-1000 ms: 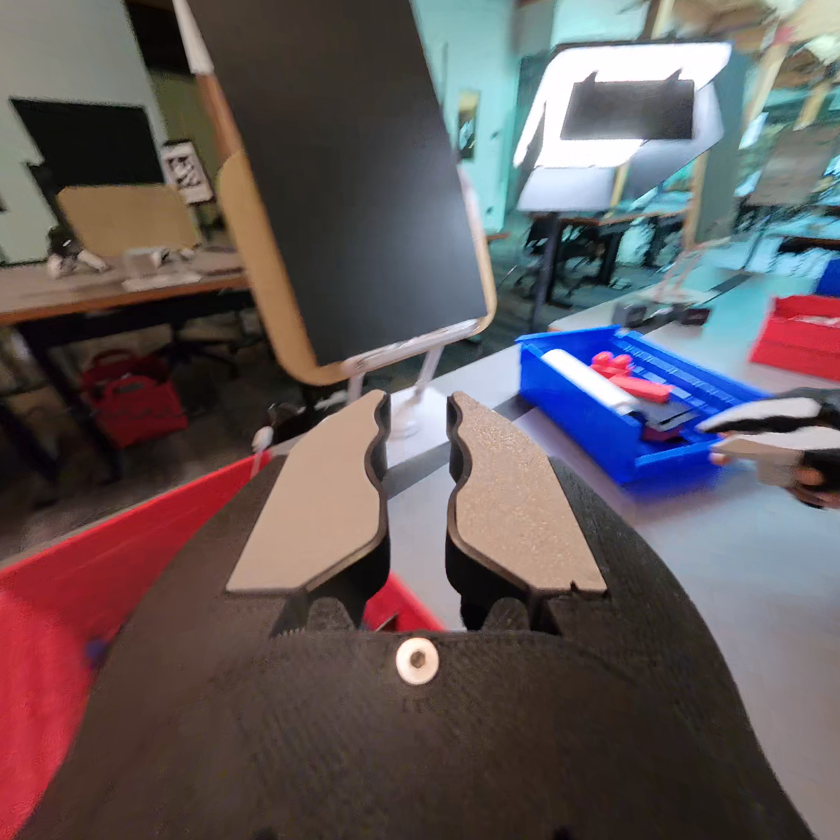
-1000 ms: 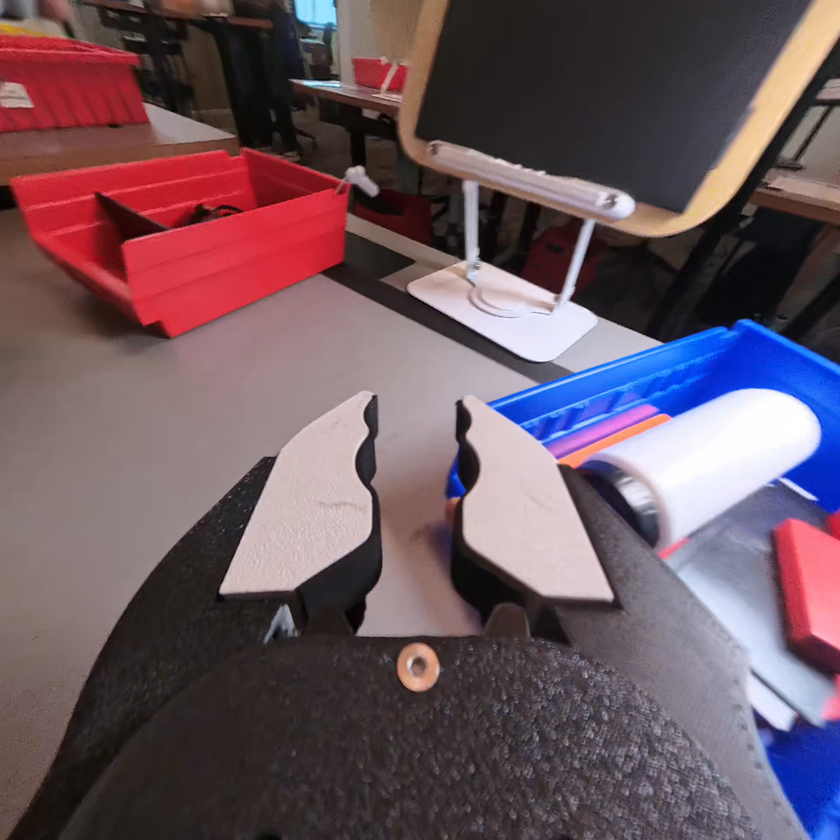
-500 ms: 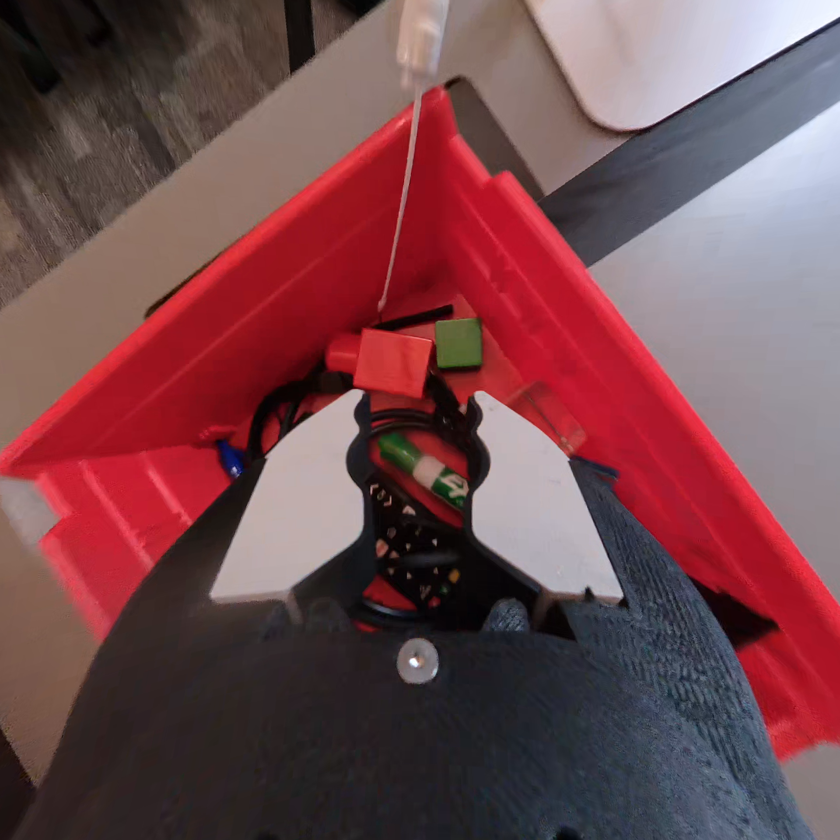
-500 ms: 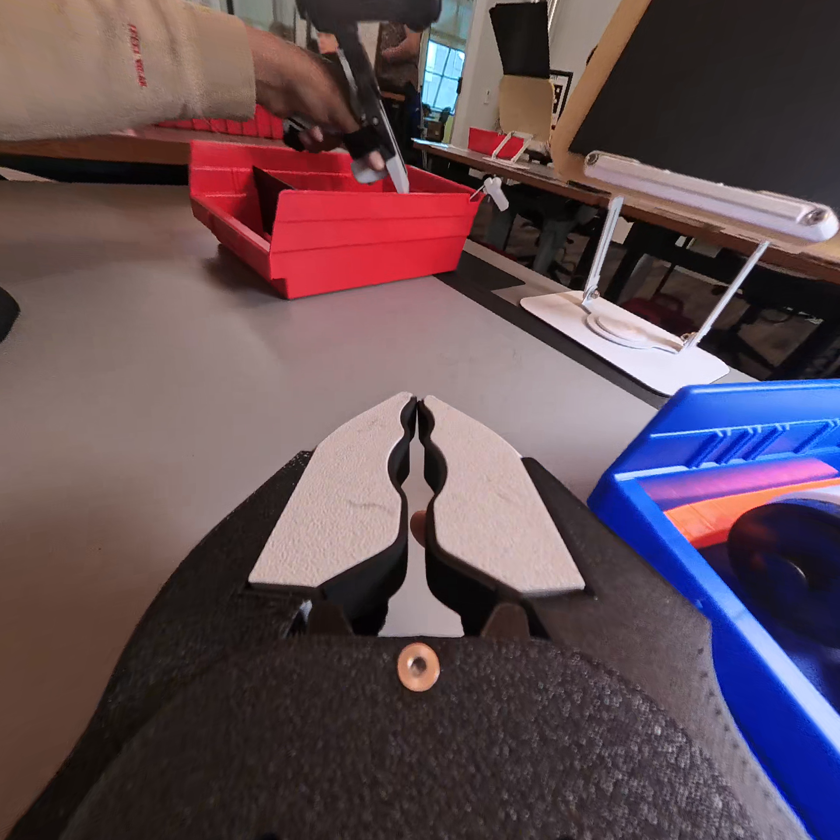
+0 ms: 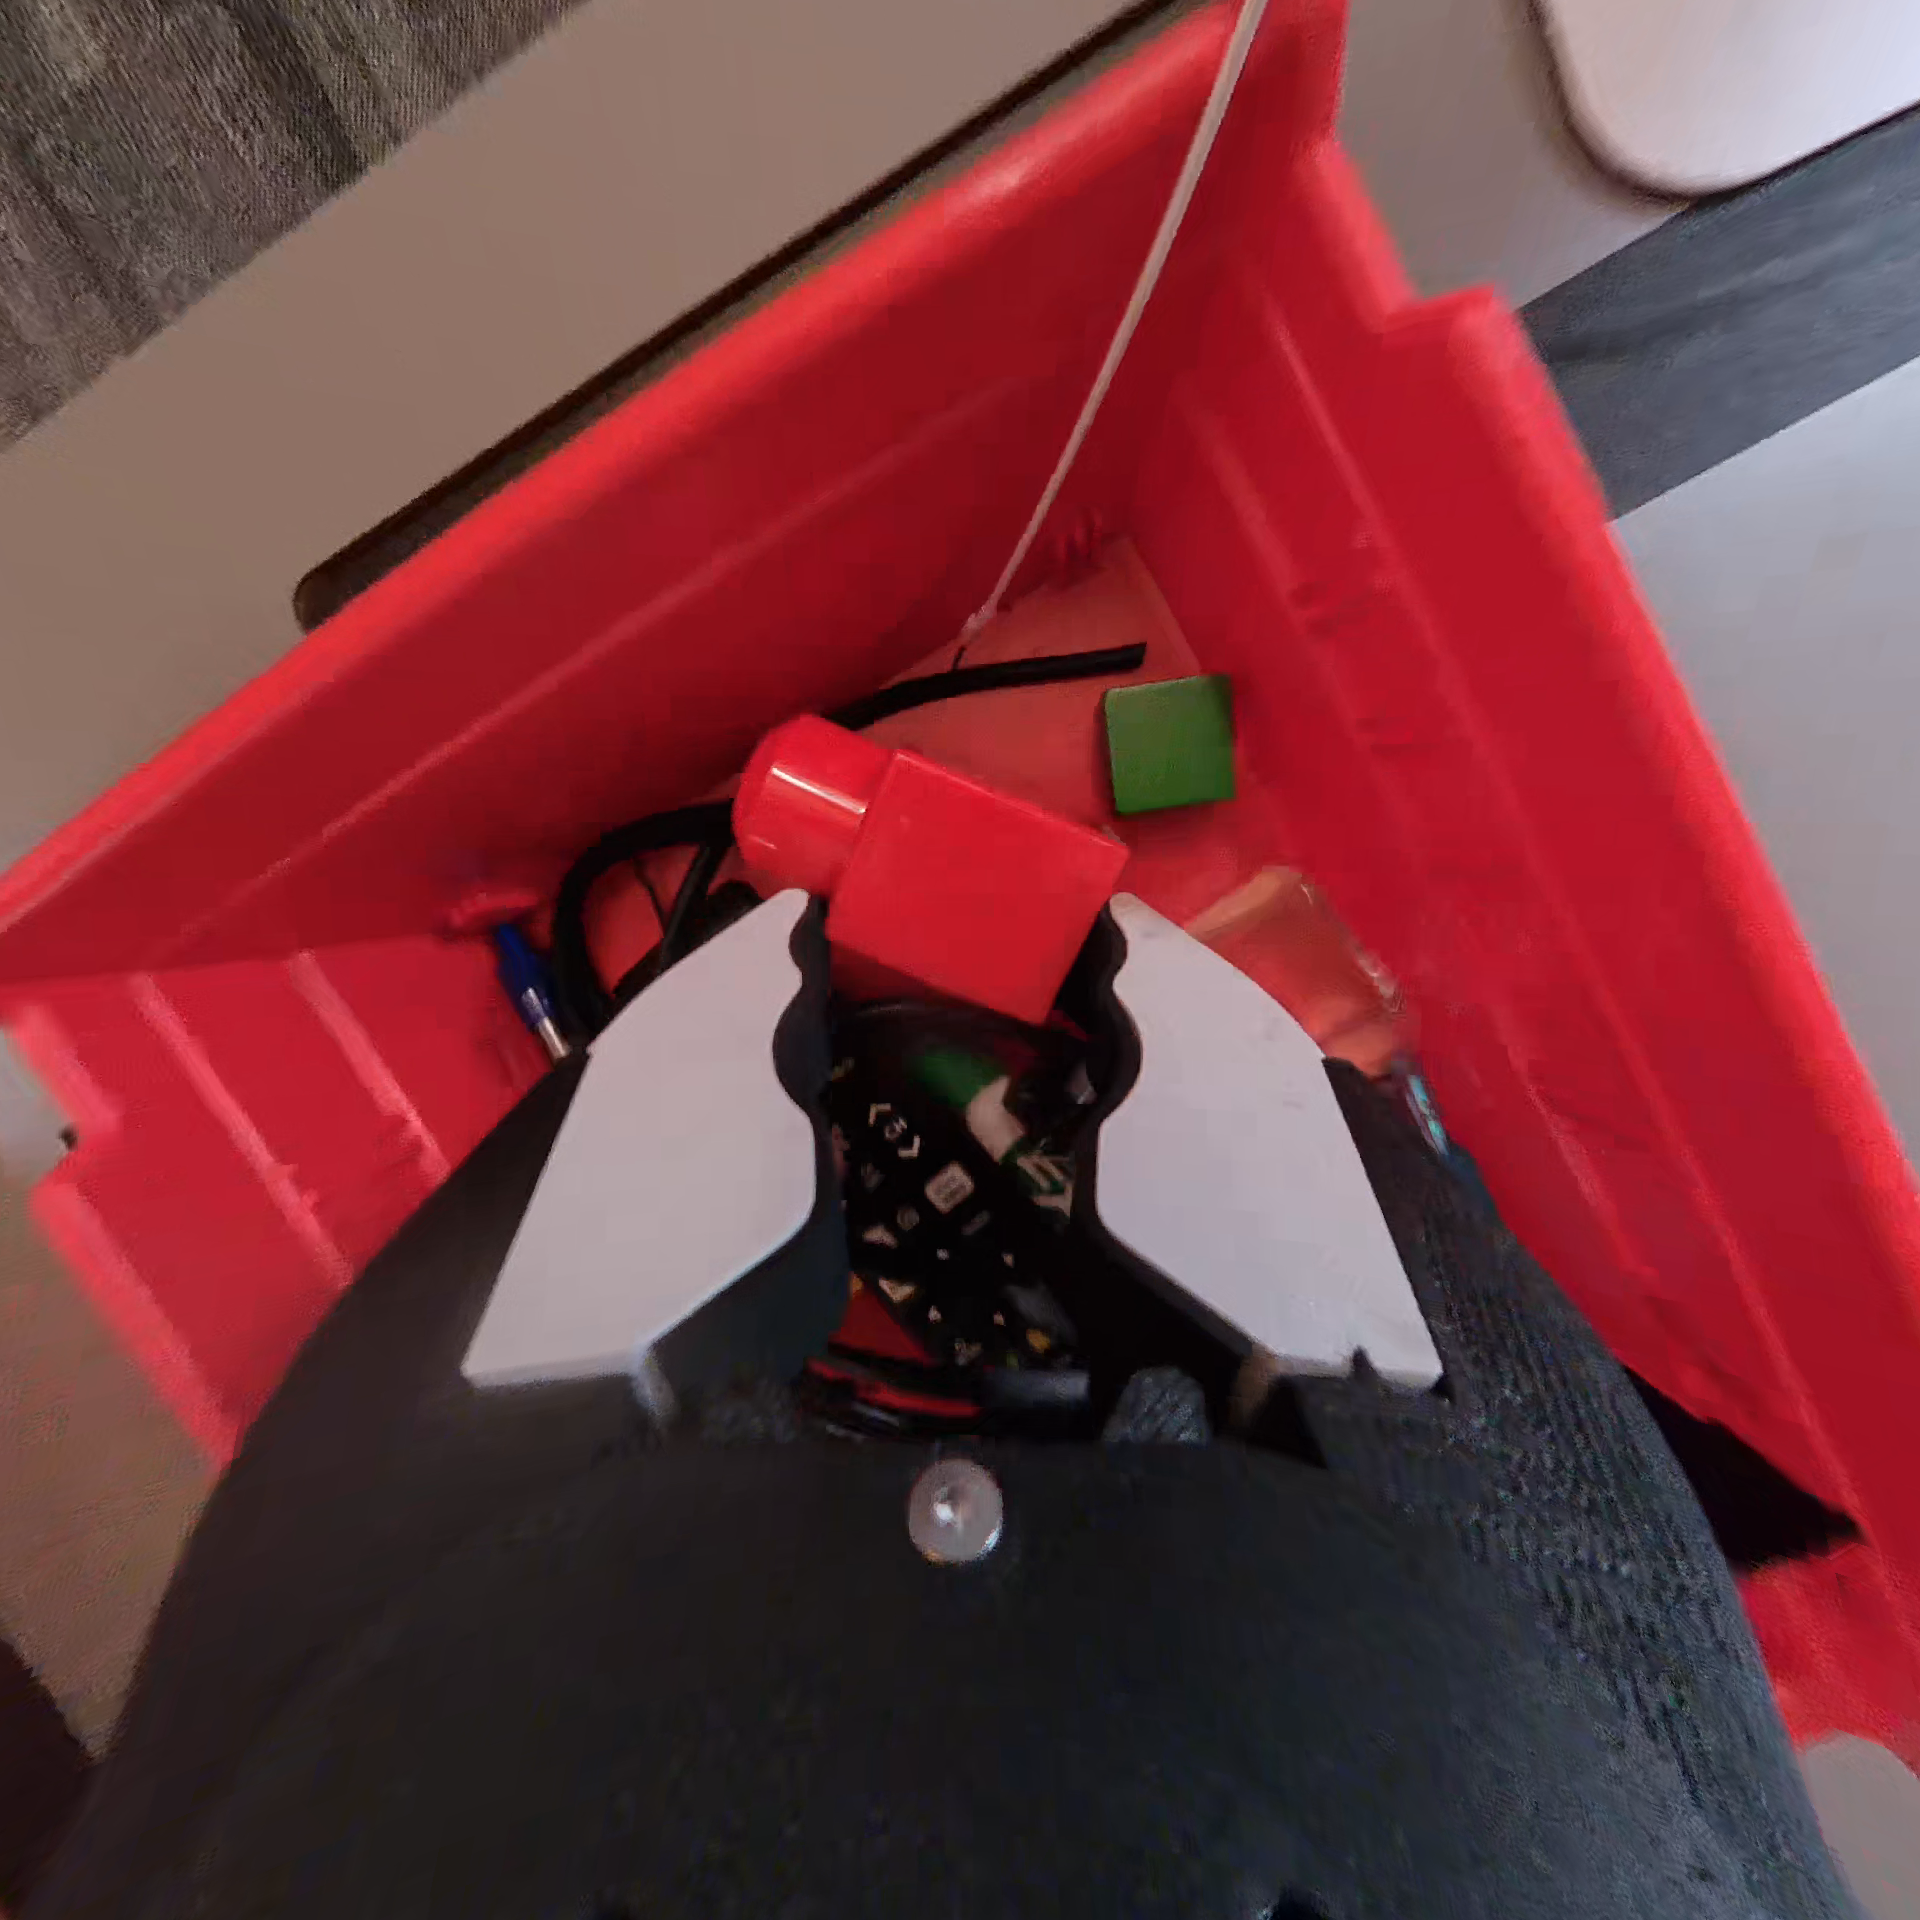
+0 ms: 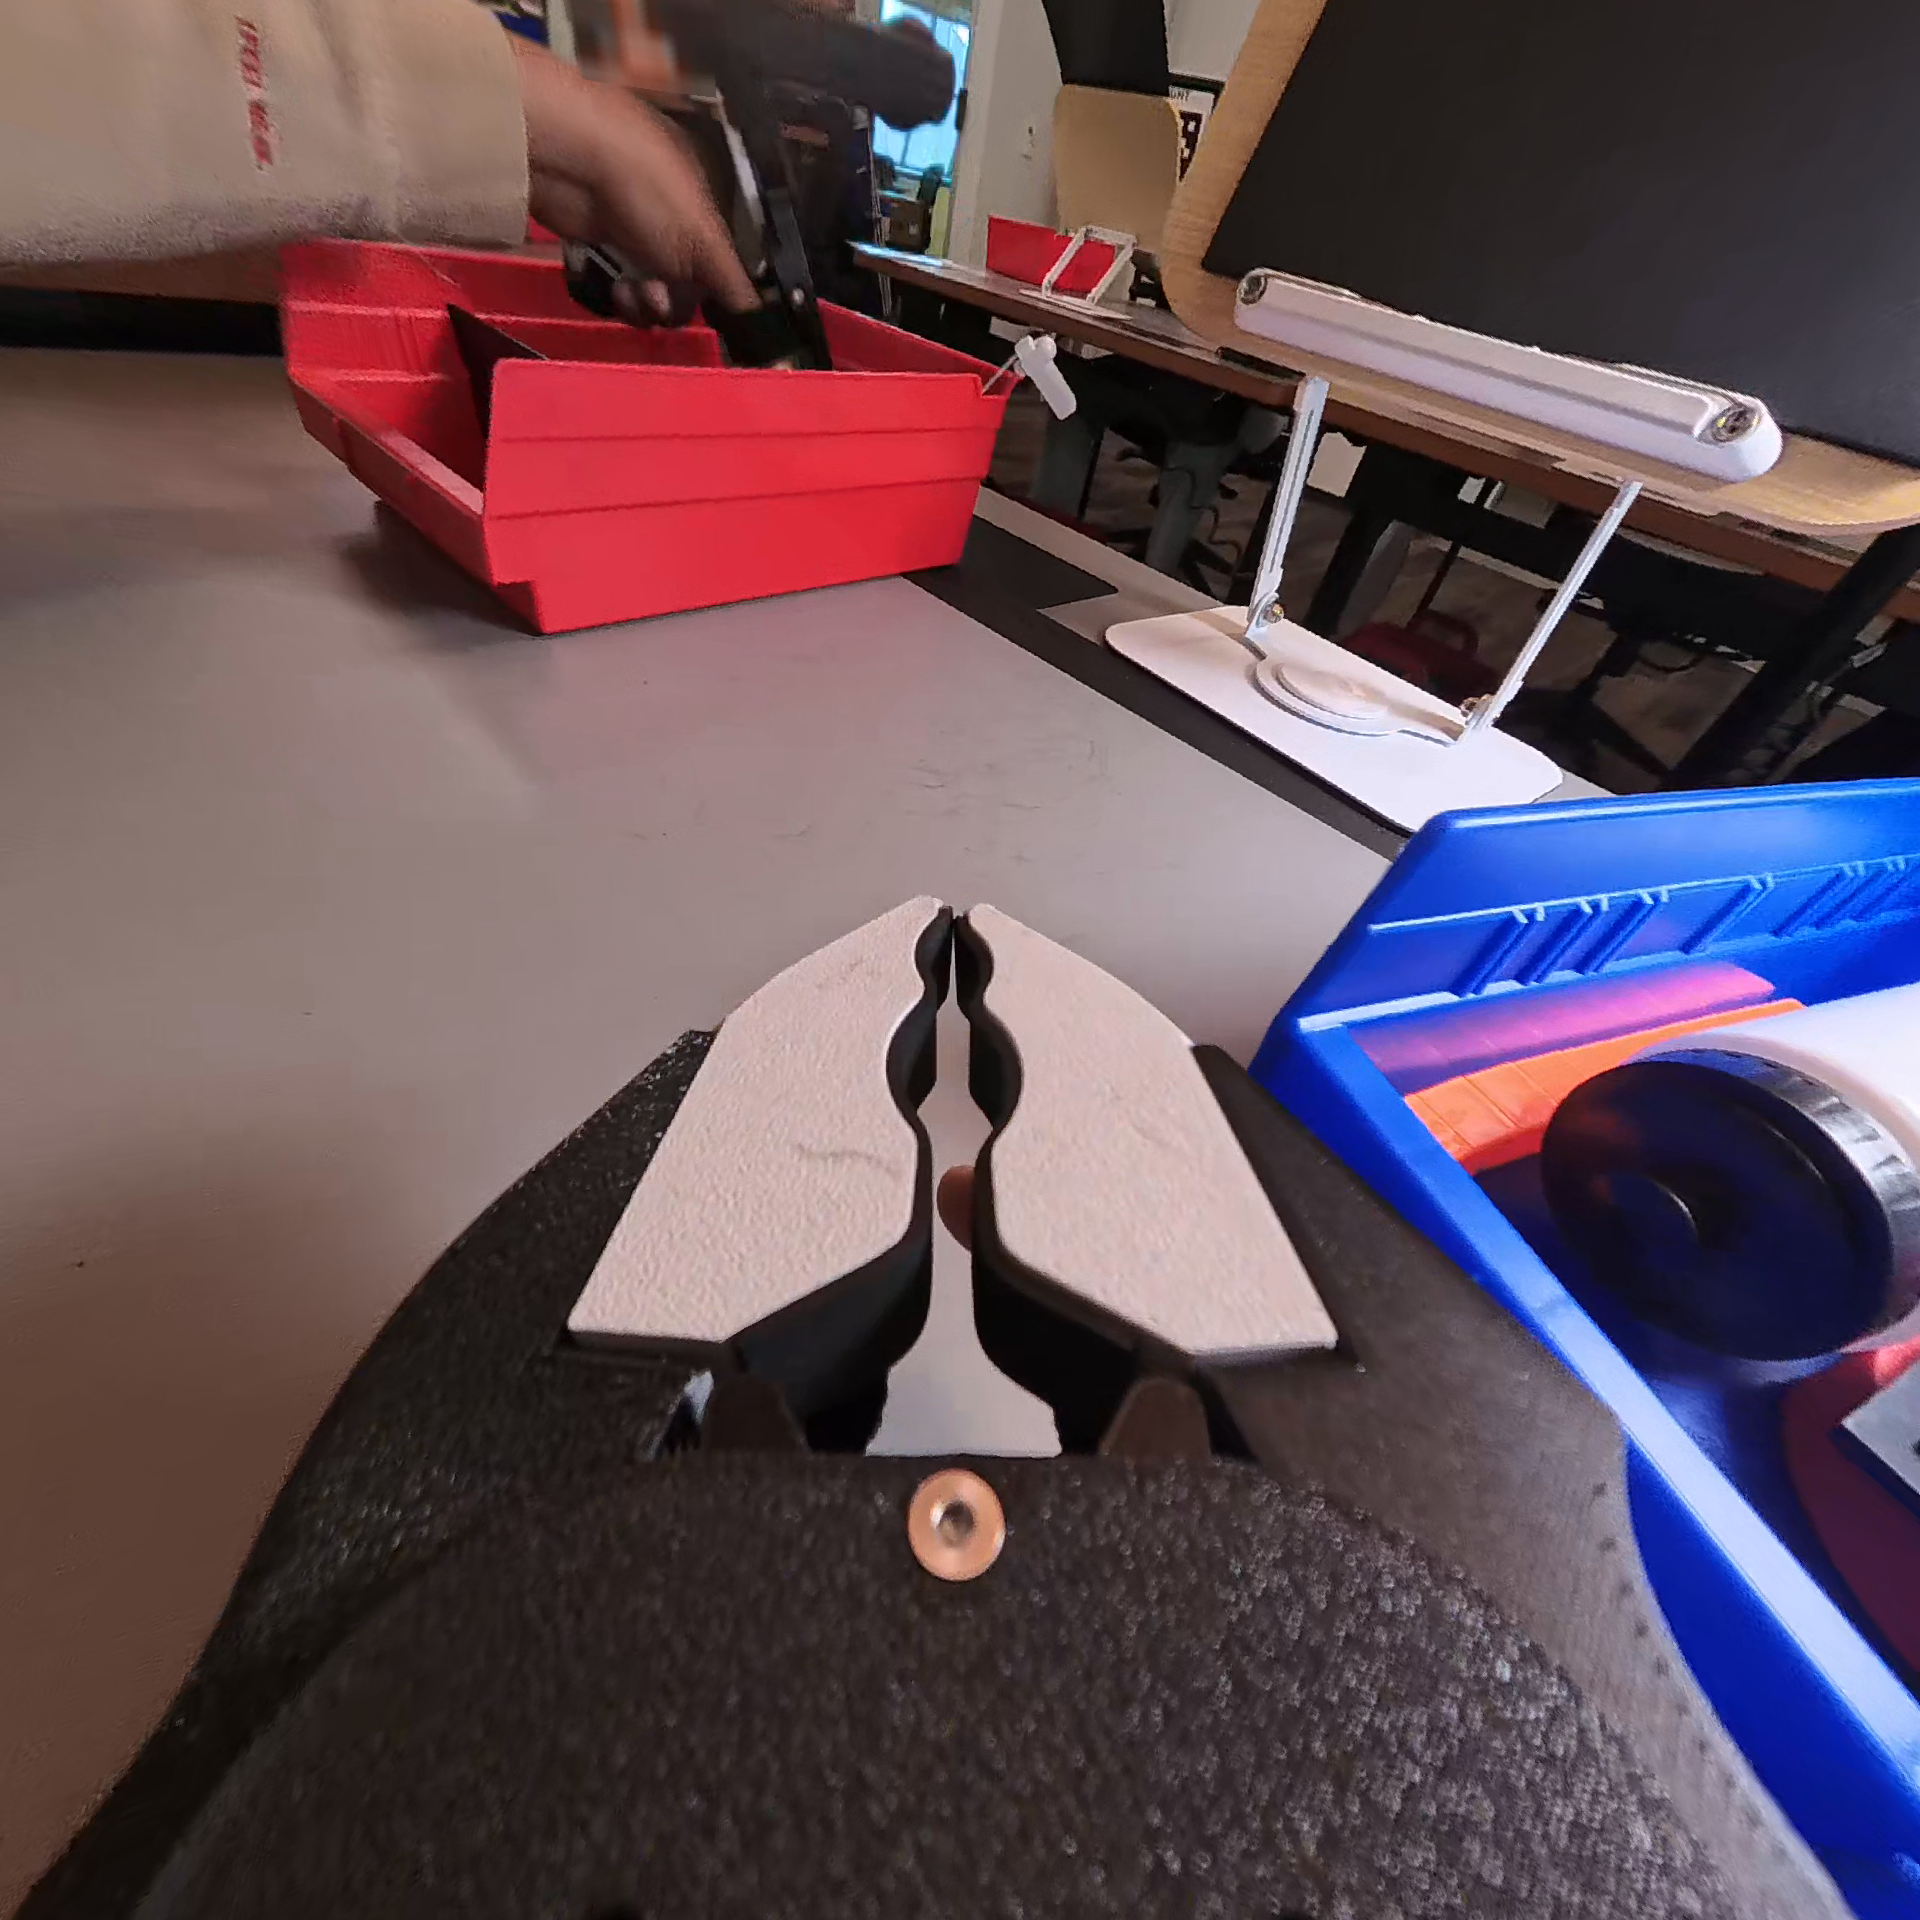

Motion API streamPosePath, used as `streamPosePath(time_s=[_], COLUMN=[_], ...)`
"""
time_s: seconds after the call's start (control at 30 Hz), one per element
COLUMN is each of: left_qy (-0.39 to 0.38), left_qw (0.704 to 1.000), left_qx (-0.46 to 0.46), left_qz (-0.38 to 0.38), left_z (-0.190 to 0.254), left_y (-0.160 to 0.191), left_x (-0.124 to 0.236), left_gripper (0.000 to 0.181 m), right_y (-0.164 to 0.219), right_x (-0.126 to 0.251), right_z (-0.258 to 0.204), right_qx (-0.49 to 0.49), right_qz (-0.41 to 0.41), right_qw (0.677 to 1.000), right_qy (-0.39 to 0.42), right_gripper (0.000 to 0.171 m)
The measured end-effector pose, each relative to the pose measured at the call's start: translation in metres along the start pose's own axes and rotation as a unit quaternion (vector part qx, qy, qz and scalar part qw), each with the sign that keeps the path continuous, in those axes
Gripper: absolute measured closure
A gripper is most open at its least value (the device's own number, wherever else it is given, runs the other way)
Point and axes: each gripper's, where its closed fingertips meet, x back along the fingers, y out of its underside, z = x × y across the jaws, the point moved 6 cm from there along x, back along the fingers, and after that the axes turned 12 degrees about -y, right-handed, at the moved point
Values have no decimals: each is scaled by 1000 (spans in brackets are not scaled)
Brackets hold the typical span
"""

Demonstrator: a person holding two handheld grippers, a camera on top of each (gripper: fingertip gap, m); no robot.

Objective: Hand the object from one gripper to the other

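Inside the red bin point(image 5: 644, 582), the left claw point(image 5: 961, 940) points down with its jaws spread on either side of a red block point(image 5: 966, 894), a rectangular piece with a round cap at one end. Whether the fingertips point(image 5: 748, 935) actually press the block cannot be told from the left wrist view. Beyond the block, toward the bin's far corner, lies a green square tile point(image 5: 1169, 743) beside a short black cable point(image 5: 997, 675). Beneath the claw, nearer the camera than the block, a black remote control point(image 5: 935, 1216) and a green-and-white cylinder point(image 5: 997, 1101) rest on the bin floor. A blue-tipped pen point(image 5: 525, 987) lies against the bin wall to the left.

Well apart from the red bin point(image 6: 727, 488), the right claw point(image 6: 953, 925) hangs low over the grey worktop point(image 6: 416, 883), its jaws pressed together and gripping nothing. A blue bin point(image 6: 1558, 914) sits just beside it, holding a white roll point(image 6: 1766, 1143). A hand point(image 6: 634, 218) carries the left claw point(image 6: 779, 322) into the red bin.
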Motion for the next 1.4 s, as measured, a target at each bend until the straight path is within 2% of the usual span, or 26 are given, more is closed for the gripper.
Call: streamPosePath(time_s=[0.03, 0.1, 0.23, 0.4, 0.5, 0.67, 0.83, 1.0, 1.13, 1.23, 1.33, 1.4], left_qy=[11, 14, -58, -105, -110, -150, -178, -188, -134, -118, -127, -145], left_qw=[1000, 999, 986, 943, 938, 944, 939, 923, 909, 894, 889, 897], left_qx=[12, 27, 59, 97, 86, 14, -31, -52, -26, 3, 33, 33], left_qz=[16, 41, 146, 301, 317, 294, 292, 331, 394, 433, 438, 415], left_z=[-3, -7, -23, -30, -14, -3, -11, -20, -13, -3, 2, 2], left_y=[1, 7, 8, 7, 14, 21, 20, 6, 0, 3, 6, 8], left_x=[10, 24, 65, 162, 199, 200, 217, 269, 304, 301, 262, 228], left_gripper=[133, 133, 132, 133, 133, 133, 132, 132, 133, 133, 133, 133], right_y=[-1, -1, 0, -19, -50, -104, -133, -153, -170, -167, -157, -154], right_x=[0, -1, -4, 4, 2, -6, -8, -11, -13, -11, -10, -8], right_z=[-1, -3, -9, -13, -14, -17, -18, -8, -2, -3, -1, 0], right_qx=[3, 9, 41, 78, 85, 105, 111, 105, 89, 86, 89, 80], right_qz=[1, 0, -13, 26, 59, 114, 156, 185, 219, 225, 207, 208], right_qw=[1000, 1000, 999, 997, 995, 988, 981, 977, 971, 970, 974, 975], right_qy=[-1, -4, 2, 13, 6, 1, -5, -11, -17, -24, -19, -22], right_gripper=[171, 171, 171, 171, 171, 171, 171, 171, 171, 171, 171, 171])
